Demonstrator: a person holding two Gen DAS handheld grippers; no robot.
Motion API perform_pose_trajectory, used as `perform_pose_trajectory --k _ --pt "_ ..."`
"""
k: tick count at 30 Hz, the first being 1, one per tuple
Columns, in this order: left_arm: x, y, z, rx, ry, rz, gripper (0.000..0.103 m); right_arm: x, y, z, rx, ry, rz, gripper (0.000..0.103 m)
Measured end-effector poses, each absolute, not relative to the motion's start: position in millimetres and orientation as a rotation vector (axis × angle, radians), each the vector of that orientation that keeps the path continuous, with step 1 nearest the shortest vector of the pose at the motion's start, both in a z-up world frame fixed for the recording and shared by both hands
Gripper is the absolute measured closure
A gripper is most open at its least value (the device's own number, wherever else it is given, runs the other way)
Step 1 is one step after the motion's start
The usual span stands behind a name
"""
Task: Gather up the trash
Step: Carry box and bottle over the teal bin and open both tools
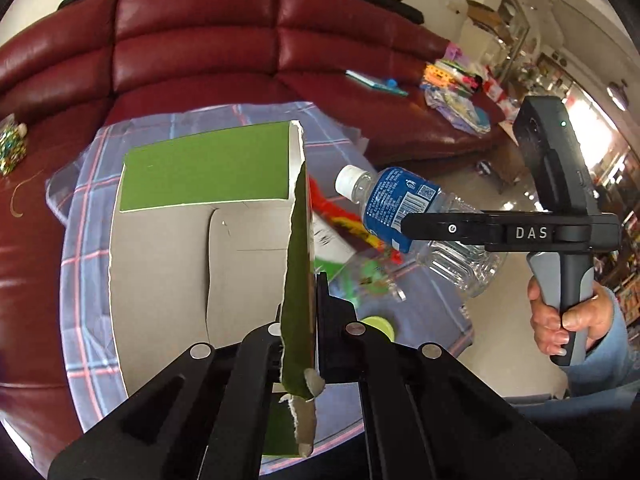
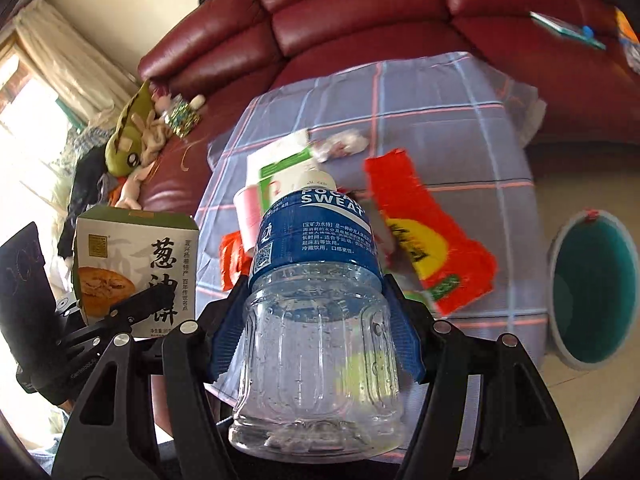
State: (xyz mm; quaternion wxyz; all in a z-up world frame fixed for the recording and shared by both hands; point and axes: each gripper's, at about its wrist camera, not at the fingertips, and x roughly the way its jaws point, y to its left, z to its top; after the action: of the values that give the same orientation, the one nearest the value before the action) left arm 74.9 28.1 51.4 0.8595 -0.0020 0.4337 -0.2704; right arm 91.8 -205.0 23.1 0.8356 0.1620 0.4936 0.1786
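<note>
My left gripper (image 1: 298, 320) is shut on the torn flap of a green and grey cardboard box (image 1: 200, 232), held above the checked cloth. The same box (image 2: 136, 272), printed with a pastry and Chinese characters, shows at the left in the right wrist view. My right gripper (image 2: 316, 292) is shut on an empty clear plastic bottle (image 2: 316, 320) with a blue Pocari Sweat label and white cap. The bottle (image 1: 404, 208) shows in the left wrist view, held in the air by the right gripper (image 1: 412, 228). A red and yellow plastic wrapper (image 2: 424, 228), a white and green carton (image 2: 280, 168) and a crumpled wrapper (image 2: 340, 144) lie on the cloth.
A table with a blue checked cloth (image 2: 440, 100) stands before a dark red leather sofa (image 1: 200, 40). A teal bin (image 2: 592, 288) with a white rim stands on the floor to the right of the table. Toys and clutter (image 2: 136, 144) lie on the sofa at left.
</note>
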Motion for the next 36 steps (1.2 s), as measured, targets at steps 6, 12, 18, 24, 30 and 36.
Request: perform_pose_trajectory --k 6,12,18,24,30,36 --pt "98.4 -84.5 65.0 0.052 0.902 -0.771 0.102 67.7 -330.5 19.1 0.484 0.967 0.155 0.041" --pt "119.0 -210.8 29.5 0.137 0.996 -0.923 0.102 47.0 -437.8 -25.4 0.619 0.966 -0.036 0.041" --pt "139.6 -312.2 -28.0 0.214 1.131 -1.001 0.102 39.9 -508.3 -82.0 0.738 1.025 -0.163 0.041" --pt "155.3 -378.6 -82.0 0.255 1.252 -1.007 0.100 42.3 -536.6 -120.5 0.786 1.090 -0.213 0.041" --pt "168.6 -398.7 -102.9 0.296 1.284 -0.940 0.057 55.1 -543.1 -138.3 0.801 1.124 -0.218 0.041" --pt "170.6 -376.5 -99.6 0.278 1.241 -0.916 0.040 56.9 -546.4 -142.5 0.796 1.137 -0.216 0.041"
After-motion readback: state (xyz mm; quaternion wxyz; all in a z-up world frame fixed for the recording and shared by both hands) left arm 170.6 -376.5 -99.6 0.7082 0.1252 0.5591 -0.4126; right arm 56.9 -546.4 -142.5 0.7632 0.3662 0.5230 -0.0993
